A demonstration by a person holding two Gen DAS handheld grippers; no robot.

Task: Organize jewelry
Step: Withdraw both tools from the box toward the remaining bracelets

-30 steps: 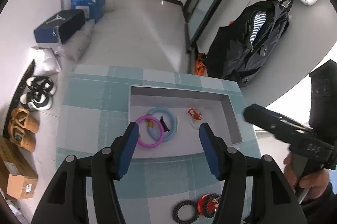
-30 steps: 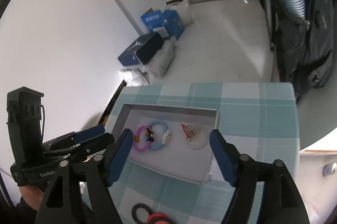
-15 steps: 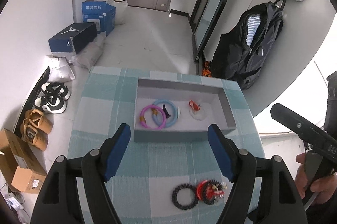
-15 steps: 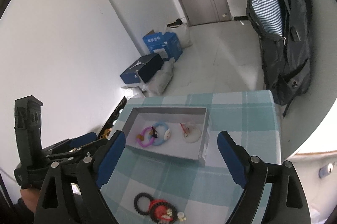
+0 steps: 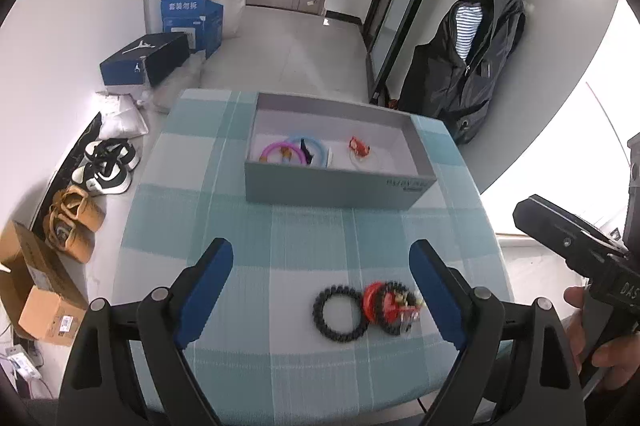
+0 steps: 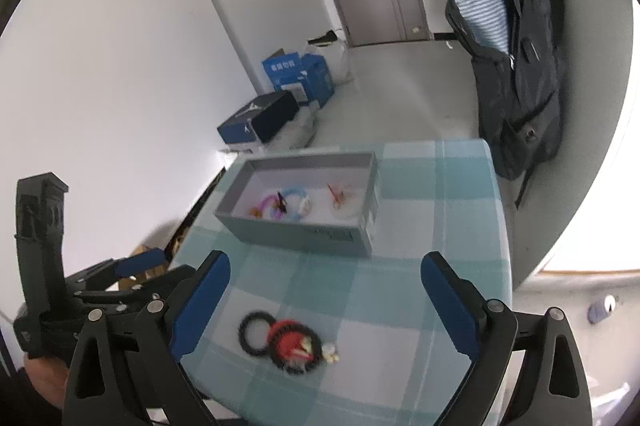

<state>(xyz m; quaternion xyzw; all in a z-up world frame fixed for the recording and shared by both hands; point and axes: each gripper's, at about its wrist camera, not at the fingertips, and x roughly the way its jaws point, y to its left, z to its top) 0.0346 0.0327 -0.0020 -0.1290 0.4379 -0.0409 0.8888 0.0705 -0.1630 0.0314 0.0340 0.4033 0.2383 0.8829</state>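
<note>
A grey open box [image 5: 336,187] [image 6: 304,228] stands on the checked tablecloth. Inside lie a pink ring [image 5: 274,150], a blue ring [image 5: 318,145] and a clear ring with a red charm [image 5: 359,147]. Near the front edge lie a black bracelet [image 5: 339,313] [image 6: 255,334] and a red charm on another black bracelet [image 5: 390,306] [image 6: 294,344]. My left gripper [image 5: 320,284] is open and empty above them. My right gripper [image 6: 324,300] is open and empty, also above them; it shows in the left wrist view [image 5: 576,250].
The table [image 5: 224,226] ends close behind the box. On the floor to the left are shoes [image 5: 106,165], cardboard boxes [image 5: 36,290] and blue boxes [image 5: 192,17]. A black backpack [image 5: 468,65] hangs on the right wall.
Both grippers have pulled back and up from the box toward the table's front edge; the loose bracelets have come into fuller view. Both stay open.
</note>
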